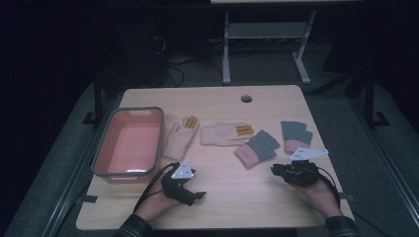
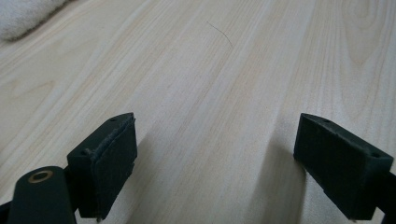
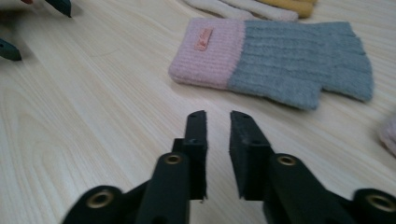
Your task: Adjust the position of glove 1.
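- Right gripper (image 3: 217, 119): jaws nearly shut, thin gap, nothing betw. them; over bare table (image 1: 237, 197).
- Grey-pink glove (image 3: 275, 63) lies flat just past the tips at 1 o'clock, pink cuff toward the jaws' left, apart from them.
- High view: right gripper (image 1: 277, 169) at 4 o'clock on table, that glove (image 1: 257, 148) just to its 10 o'clock.
- Left gripper (image 2: 215, 154): jaws wide apart, empty, wood only betw. them.
- High view: left gripper (image 1: 197, 194) at 7 o'clock, near pink bin (image 1: 129, 142).
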